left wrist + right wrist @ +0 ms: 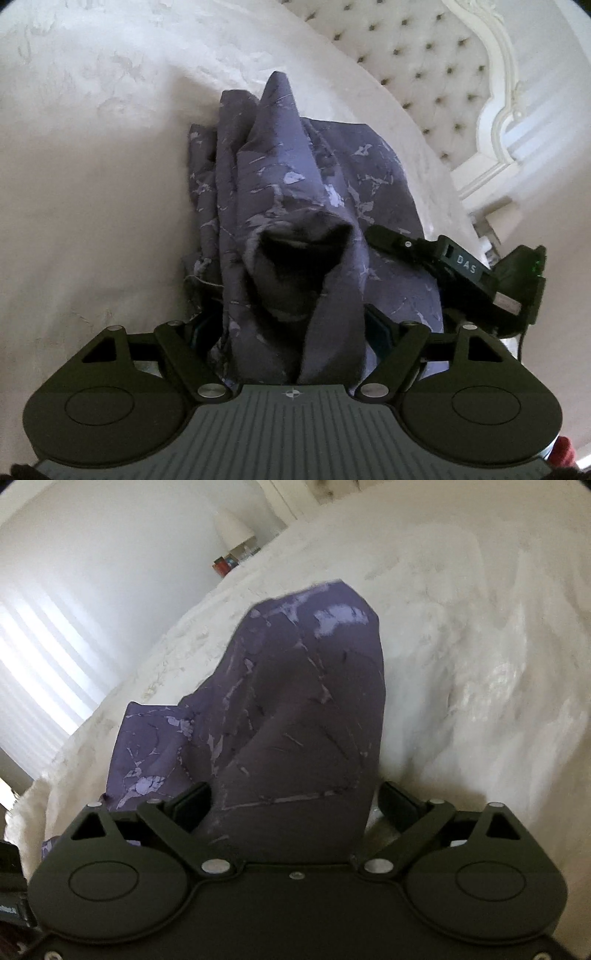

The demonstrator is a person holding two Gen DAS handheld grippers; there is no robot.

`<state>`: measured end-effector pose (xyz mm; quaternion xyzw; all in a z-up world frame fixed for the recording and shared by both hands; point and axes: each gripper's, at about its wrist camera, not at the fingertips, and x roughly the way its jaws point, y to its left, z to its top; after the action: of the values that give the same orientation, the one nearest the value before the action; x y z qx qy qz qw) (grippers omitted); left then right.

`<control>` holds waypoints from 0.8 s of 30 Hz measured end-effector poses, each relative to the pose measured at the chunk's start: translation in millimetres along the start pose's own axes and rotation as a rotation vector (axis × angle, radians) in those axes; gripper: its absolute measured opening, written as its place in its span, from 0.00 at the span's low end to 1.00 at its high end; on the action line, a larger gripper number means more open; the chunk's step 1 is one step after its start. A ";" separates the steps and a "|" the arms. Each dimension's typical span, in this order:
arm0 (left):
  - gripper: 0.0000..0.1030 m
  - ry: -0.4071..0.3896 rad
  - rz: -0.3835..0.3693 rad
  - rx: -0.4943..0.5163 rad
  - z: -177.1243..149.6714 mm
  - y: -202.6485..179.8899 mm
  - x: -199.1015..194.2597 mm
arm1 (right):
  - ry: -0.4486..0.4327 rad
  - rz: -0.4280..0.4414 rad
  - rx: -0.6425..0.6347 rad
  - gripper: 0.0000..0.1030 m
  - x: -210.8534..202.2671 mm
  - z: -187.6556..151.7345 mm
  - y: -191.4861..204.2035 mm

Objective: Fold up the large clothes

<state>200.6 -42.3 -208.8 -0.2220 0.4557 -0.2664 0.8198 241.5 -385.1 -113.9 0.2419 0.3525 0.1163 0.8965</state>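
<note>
Purple garment [295, 192]: thin matt cloth, paler marbled print. Bedspread [92, 155]: white textured fabric. Headboard [417, 55]: tufted upholstery. Grippers: matt black plastic.

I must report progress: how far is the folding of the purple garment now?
Done: the purple patterned garment lies gathered in rough layers on the white bedspread. In hand: cloth bunches between both hand-held grippers, left and right. Left: flattening it and squaring the folds.

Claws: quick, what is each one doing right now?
Left claw: closed on the cloth.
Right claw: open, cloth between its fingers but not pinched.
</note>
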 end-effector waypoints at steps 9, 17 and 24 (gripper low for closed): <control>0.75 -0.224 0.173 0.151 2.8 -36.6 -40.0 | -0.156 -0.126 -0.009 0.96 -65.9 -10.4 24.8; 0.83 -0.154 0.370 0.190 17.3 -22.6 0.3 | -0.095 -0.321 0.055 0.99 -70.2 -49.1 29.2; 0.87 -0.170 0.417 0.221 13.3 -33.4 -3.8 | -0.110 -0.323 0.036 0.99 -66.3 -49.9 26.4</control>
<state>202.6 -63.7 -179.7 -0.0540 0.3893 -0.1201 0.9117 158.2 -370.1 -93.8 0.2042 0.3393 -0.0489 0.9169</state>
